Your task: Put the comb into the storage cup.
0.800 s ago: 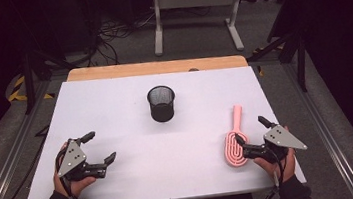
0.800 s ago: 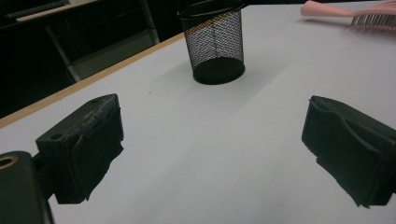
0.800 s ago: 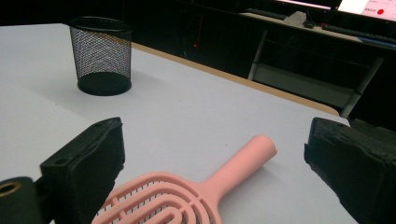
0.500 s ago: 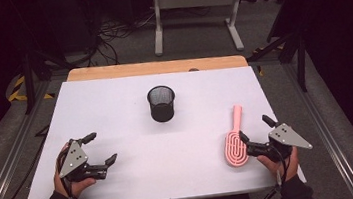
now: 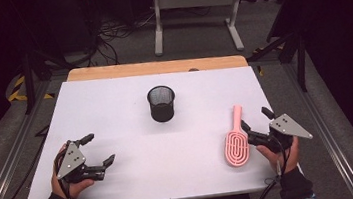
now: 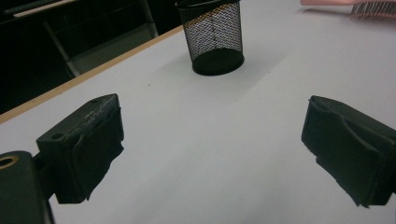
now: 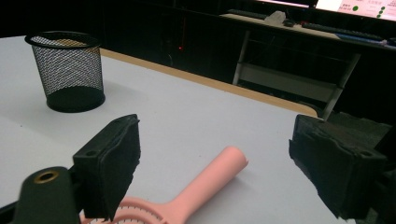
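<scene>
A black mesh cup [image 5: 162, 103] stands upright near the middle of the white table [image 5: 114, 101]; it shows ahead in the left gripper view [image 6: 213, 37] and at the far left in the right gripper view [image 7: 70, 70]. A pink hairbrush [image 5: 236, 140] lies flat at the right, handle pointing away from the person. My right gripper [image 5: 257, 125] is open just right of the brush head, and its handle [image 7: 205, 184] lies between the jaws, untouched. My left gripper [image 5: 98, 149] rests open at the front left with nothing between its jaws.
A wooden strip [image 5: 156, 67] edges the table's far side. Beyond it stand a grey metal frame [image 5: 194, 7] and floor cables [image 5: 111, 31]. Dark stands flank the table on both sides.
Both hands have shifted slightly; the right gripper has eased a little to the right beside the brush. The brush and cup have not moved.
</scene>
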`<state>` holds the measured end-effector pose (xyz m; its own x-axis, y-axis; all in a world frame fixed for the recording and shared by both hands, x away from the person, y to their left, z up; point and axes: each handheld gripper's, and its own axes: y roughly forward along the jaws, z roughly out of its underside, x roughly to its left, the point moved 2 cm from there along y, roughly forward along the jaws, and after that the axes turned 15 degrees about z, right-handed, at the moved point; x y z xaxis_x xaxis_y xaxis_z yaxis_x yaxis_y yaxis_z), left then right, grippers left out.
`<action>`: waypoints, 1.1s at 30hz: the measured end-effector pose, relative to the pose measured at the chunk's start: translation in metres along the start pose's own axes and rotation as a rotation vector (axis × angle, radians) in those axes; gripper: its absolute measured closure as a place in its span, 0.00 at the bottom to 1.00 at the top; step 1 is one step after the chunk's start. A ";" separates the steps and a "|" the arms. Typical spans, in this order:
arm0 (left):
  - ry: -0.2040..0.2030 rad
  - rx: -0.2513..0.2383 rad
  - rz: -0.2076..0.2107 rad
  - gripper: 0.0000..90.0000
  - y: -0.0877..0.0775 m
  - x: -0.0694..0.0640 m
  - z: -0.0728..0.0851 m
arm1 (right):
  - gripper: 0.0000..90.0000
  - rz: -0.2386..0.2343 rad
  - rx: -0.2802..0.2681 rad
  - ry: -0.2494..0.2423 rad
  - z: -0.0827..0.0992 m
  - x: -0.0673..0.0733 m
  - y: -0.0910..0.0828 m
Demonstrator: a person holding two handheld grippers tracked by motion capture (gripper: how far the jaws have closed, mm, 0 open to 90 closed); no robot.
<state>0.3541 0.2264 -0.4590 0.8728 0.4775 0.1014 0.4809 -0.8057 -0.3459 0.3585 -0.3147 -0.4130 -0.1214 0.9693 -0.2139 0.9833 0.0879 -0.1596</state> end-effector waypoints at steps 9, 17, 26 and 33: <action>0.008 0.016 -0.007 0.08 0.000 -0.001 0.002 | 0.33 -0.073 0.048 -0.083 -0.016 0.004 0.025; -0.007 0.004 0.009 0.08 0.000 0.000 0.003 | 0.91 -0.134 0.206 -0.174 -0.016 0.011 0.067; -0.009 0.004 0.026 0.08 -0.001 -0.003 0.003 | 1.00 -0.198 0.285 -0.244 -0.004 0.016 0.090; -0.005 0.015 0.035 0.09 -0.001 -0.004 0.004 | 1.00 -0.195 0.372 -0.250 0.012 0.013 0.099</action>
<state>0.3493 0.2265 -0.4627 0.8886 0.4510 0.0840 0.4487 -0.8166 -0.3631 0.4526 -0.2959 -0.4428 -0.3725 0.8538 -0.3636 0.8290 0.1300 -0.5439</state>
